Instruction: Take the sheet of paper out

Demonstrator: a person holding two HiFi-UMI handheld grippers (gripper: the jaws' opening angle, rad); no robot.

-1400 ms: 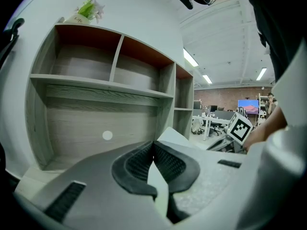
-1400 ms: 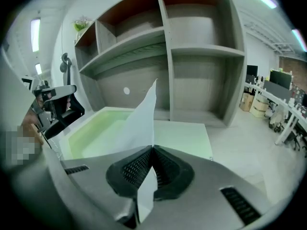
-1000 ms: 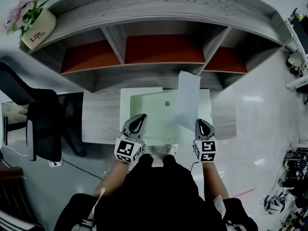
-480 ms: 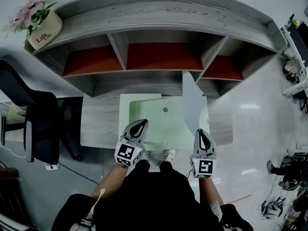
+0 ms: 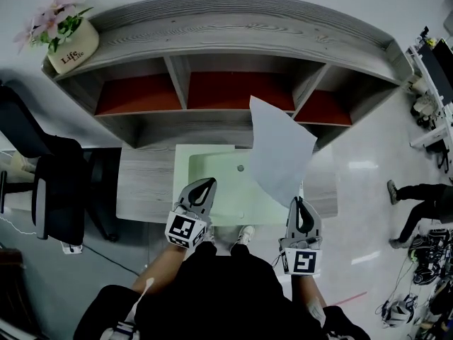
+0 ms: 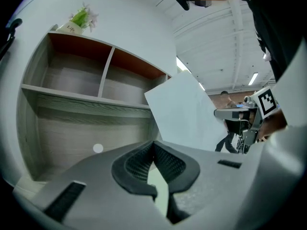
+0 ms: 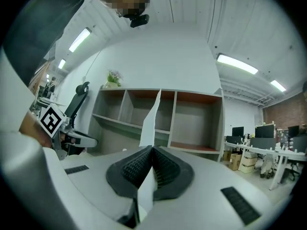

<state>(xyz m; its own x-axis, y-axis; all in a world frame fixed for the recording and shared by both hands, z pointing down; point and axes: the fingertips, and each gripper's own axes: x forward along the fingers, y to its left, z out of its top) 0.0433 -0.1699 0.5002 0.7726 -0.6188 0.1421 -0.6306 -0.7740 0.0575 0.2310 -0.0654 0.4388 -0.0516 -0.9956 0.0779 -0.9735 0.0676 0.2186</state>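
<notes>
A grey wooden shelf unit [image 5: 233,30] with red back panels is standing against the wall, and a grey desk [image 5: 145,183] is sitting in front of it. A pale green folder [image 5: 226,183] is lying flat on the desk. The sheet of paper [image 5: 279,147] is hanging in the air above the folder's right side, tilting up toward the shelves and clear of the folder. The right gripper [image 5: 298,202] is pinching its lower corner, jaws clamped tight on it. The left gripper [image 5: 207,183] is clamping the folder's near edge, with a green sliver showing between its pads.
</notes>
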